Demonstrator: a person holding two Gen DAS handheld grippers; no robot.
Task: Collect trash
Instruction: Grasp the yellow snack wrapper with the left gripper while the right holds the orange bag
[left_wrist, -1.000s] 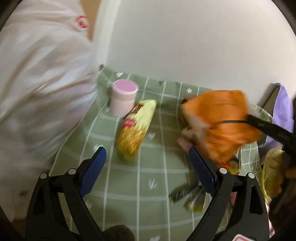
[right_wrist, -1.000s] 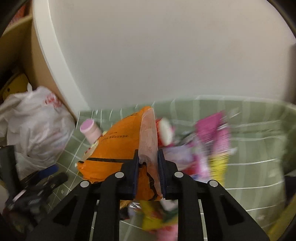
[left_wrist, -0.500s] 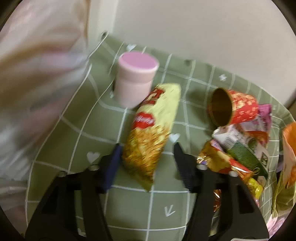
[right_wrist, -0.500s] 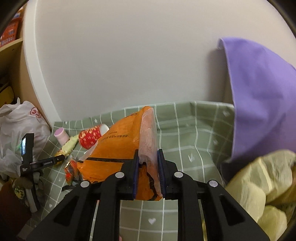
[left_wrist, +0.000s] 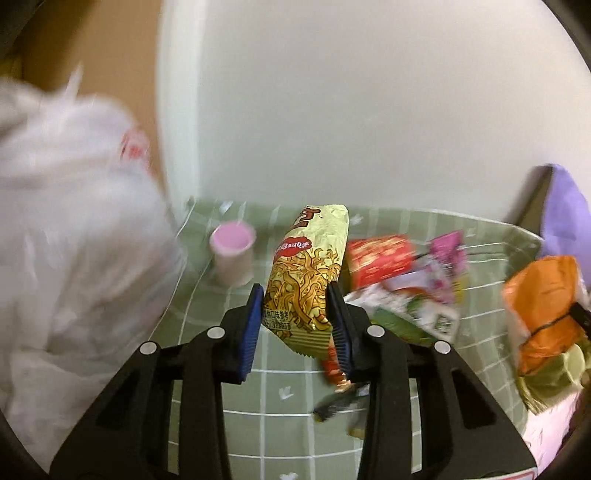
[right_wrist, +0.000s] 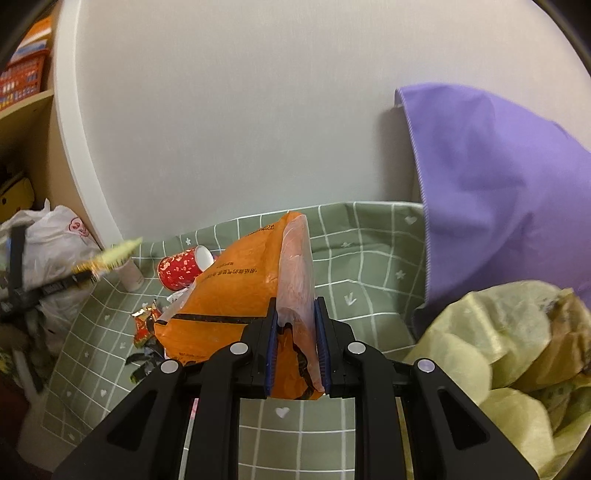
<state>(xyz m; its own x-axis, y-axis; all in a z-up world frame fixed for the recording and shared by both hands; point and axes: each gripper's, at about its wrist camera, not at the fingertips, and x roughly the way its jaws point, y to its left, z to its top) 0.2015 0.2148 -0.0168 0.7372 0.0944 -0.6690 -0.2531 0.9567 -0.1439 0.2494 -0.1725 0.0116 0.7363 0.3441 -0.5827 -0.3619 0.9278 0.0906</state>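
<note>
My left gripper (left_wrist: 295, 306) is shut on a yellow noodle snack packet (left_wrist: 308, 266) and holds it lifted above the green checked tablecloth (left_wrist: 288, 391). The packet shows blurred in the right wrist view (right_wrist: 114, 254). My right gripper (right_wrist: 295, 325) is shut on an orange plastic bag (right_wrist: 236, 291), held up over the table; the bag also shows in the left wrist view (left_wrist: 543, 310). A red paper cup (right_wrist: 181, 267) lies on its side, also in the left wrist view (left_wrist: 380, 256). Several wrappers (left_wrist: 424, 295) lie in a pile beside it.
A pink-lidded white jar (left_wrist: 232, 254) stands near the back left corner. A white plastic bag (left_wrist: 70, 258) hangs at the left, off the table. A purple cloth (right_wrist: 498, 192) and a pale yellow-green bag (right_wrist: 509, 354) sit at the right. A white wall is behind.
My left gripper closed on the yellow packet and lifted it off the cloth. The right gripper still holds the orange bag and has barely moved over the last half second.
</note>
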